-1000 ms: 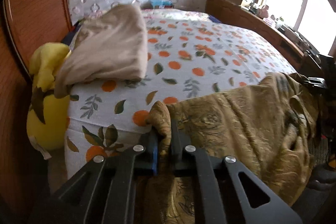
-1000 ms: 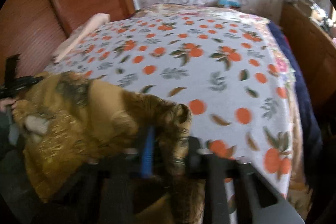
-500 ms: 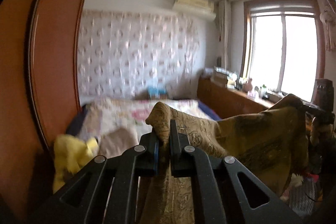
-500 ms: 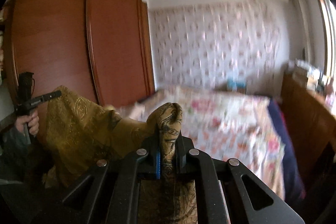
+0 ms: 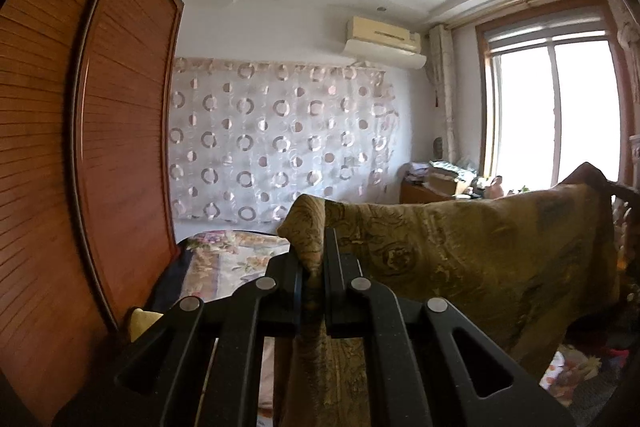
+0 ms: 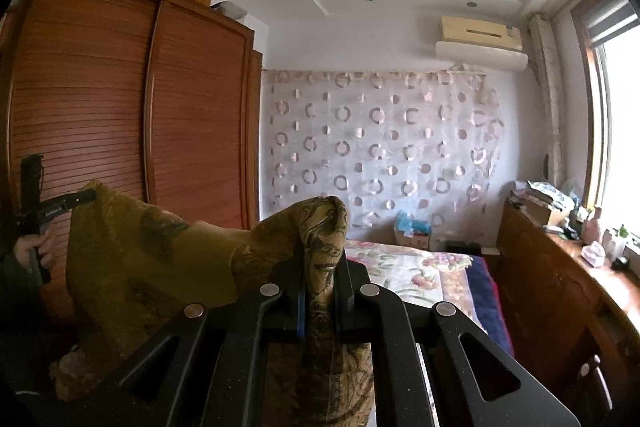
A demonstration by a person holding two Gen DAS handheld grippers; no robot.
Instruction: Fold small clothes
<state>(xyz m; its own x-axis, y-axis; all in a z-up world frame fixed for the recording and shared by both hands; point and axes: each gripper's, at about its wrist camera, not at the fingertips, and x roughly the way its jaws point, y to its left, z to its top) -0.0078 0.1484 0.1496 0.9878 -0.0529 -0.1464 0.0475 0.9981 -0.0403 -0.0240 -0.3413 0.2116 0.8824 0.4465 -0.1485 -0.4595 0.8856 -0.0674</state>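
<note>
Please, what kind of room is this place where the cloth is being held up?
Most likely a home bedroom. A bed with a floral cover stands against the curtained wall, a tall wooden wardrobe runs along one side, and an air conditioner hangs high near the window.

Black claw [image 5: 312, 267] arms with round silver screws.

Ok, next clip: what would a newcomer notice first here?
The ochre patterned cloth, stretched in the air between both tongs, each shut on a bunched corner: left tongs, right tongs. Behind it hang a circle-print curtain over the bed, with a slatted wooden wardrobe at left.
</note>
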